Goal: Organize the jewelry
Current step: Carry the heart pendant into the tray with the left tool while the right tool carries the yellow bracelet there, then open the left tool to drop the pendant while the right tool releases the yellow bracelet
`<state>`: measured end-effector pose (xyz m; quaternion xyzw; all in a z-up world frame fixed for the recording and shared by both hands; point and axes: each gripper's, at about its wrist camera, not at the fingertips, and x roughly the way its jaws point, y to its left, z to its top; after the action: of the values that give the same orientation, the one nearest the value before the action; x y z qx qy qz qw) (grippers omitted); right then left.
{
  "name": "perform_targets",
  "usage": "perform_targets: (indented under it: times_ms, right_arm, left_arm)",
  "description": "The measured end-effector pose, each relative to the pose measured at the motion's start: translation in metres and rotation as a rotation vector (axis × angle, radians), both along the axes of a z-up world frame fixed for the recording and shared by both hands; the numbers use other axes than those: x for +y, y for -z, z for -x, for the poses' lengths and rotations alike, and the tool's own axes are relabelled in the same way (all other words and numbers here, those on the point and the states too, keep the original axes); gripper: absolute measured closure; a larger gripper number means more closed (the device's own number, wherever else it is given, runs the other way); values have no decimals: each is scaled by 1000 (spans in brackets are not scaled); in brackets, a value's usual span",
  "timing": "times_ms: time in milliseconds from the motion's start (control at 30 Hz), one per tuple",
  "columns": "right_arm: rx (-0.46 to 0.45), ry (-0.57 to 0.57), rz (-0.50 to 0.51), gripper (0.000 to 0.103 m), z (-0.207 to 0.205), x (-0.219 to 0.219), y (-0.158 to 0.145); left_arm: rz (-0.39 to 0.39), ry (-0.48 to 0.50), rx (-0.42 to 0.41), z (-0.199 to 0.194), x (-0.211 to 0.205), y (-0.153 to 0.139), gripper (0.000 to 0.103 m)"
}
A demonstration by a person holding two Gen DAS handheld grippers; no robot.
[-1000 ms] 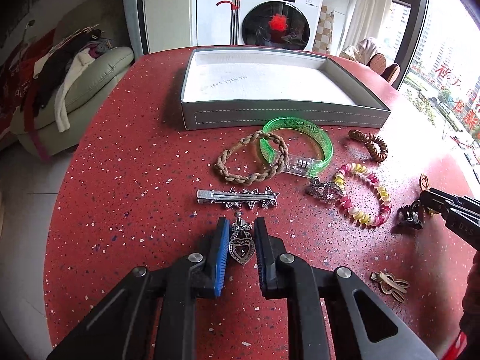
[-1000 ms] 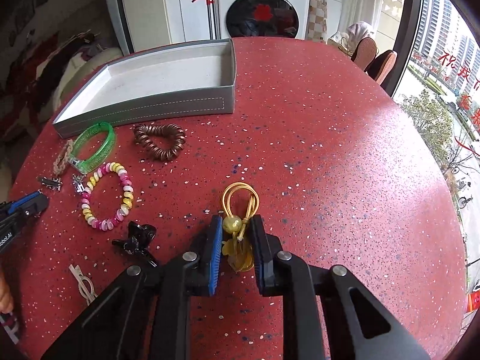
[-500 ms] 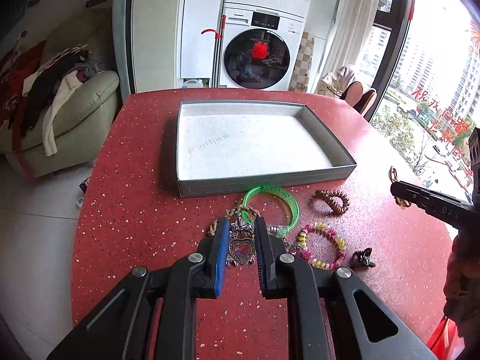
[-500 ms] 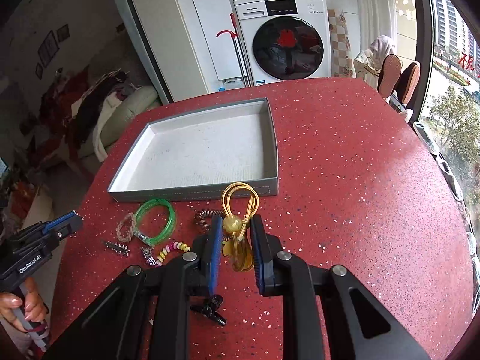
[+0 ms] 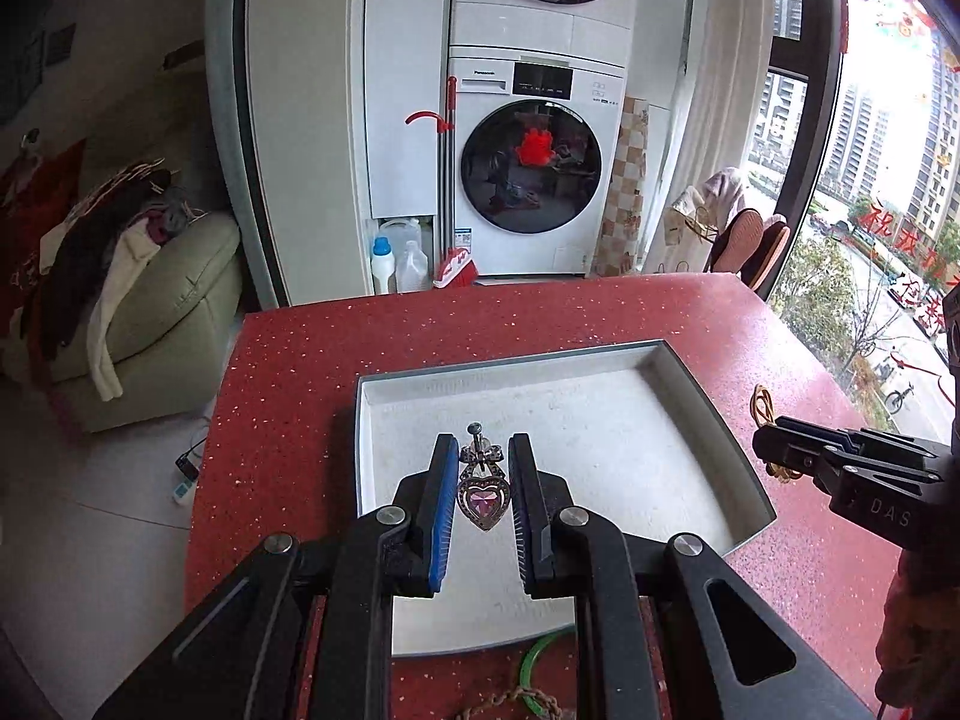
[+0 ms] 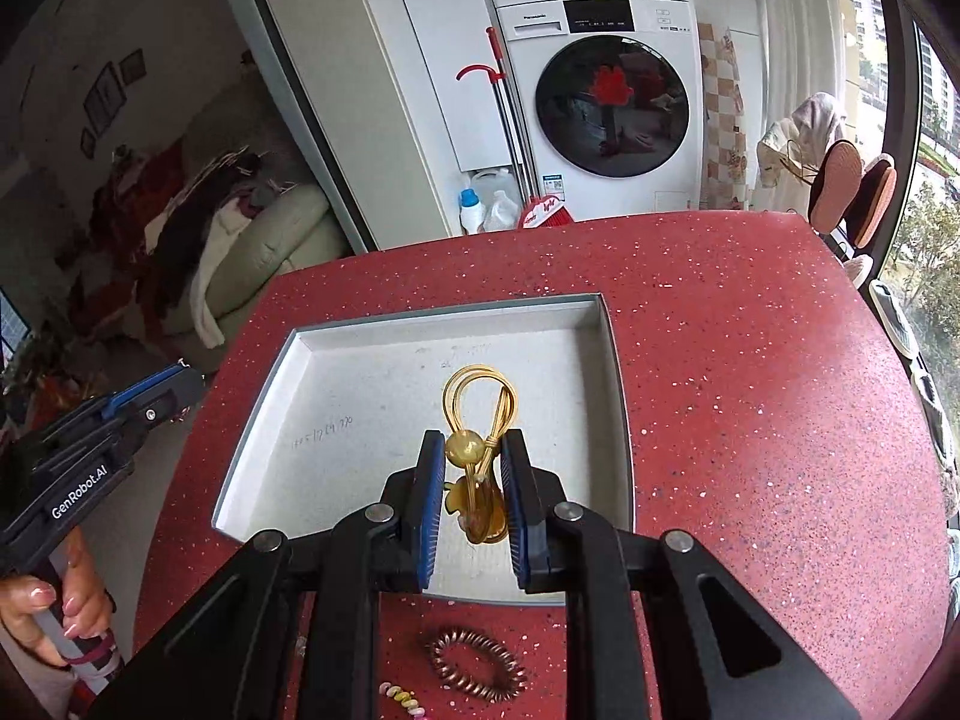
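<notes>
My left gripper is shut on a silver heart pendant with a pink stone and holds it above the grey tray. My right gripper is shut on a gold hair tie with a bead and amber charm, held over the same tray. The tray's white floor is bare. Each gripper also shows at the edge of the other's view: the right one in the left wrist view, the left one in the right wrist view.
The tray sits on a red speckled table. On the table in front of the tray lie a green bangle, a braided bracelet, a brown spiral hair tie and a bead bracelet. A washing machine and a sofa stand beyond.
Both grippers have risen and moved forward with their pieces, from above the table in front of the tray to above the tray itself. Both stay shut.
</notes>
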<state>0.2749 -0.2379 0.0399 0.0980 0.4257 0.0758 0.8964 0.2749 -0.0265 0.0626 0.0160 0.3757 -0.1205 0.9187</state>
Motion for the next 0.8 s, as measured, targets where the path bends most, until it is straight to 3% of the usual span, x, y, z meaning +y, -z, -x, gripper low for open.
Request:
perform_targets:
  times_ms: [200, 400, 633, 700, 767, 800]
  right_arm:
    - [68, -1, 12, 82, -31, 5, 38]
    - [133, 4, 31, 82, -42, 6, 74]
    - [147, 12, 41, 81, -39, 5, 83]
    - [144, 9, 38, 76, -39, 5, 83]
    - [145, 8, 35, 53, -37, 4, 82]
    - [143, 5, 27, 51, -37, 4, 81]
  left_arm:
    - [-23, -39, 59, -42, -5, 41, 67]
    - [-83, -41, 121, -54, -16, 85, 67]
    - [-166, -40, 146, -55, -30, 108, 67]
    - [-187, -38, 153, -54, -32, 111, 67]
    - [-212, -51, 153, -54, -32, 113, 67]
    - [-208, -54, 150, -53, -31, 113, 66]
